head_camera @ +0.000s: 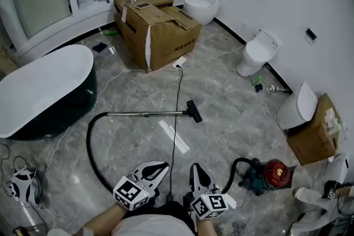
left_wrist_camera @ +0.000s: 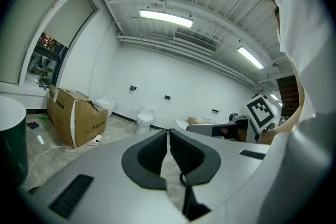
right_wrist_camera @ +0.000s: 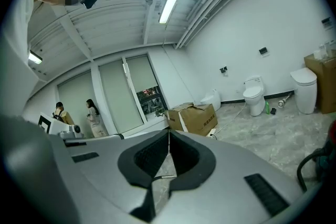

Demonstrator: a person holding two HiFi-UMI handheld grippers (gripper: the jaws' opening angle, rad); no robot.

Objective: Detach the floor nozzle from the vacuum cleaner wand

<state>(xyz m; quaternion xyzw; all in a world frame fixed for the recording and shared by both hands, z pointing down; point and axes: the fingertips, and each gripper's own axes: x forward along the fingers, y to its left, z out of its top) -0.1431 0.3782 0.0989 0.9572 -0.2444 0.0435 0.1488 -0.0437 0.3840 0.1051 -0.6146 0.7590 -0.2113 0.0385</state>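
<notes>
Head view: illegible print on cardboard box (head_camera: 166,36) beyond floor nozzle (head_camera: 194,111)

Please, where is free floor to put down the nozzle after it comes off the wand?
Bare floor lies between the floor nozzle and the toilet, right of the black cord. Another patch sits inside the hose loop, below the wand. It is crowded by the red vacuum body and the small carton.

place: bathroom-fixture showroom or store | seen: bathtub (head_camera: 44,85), toilets (head_camera: 257,52), cardboard boxes (head_camera: 160,27)
</notes>
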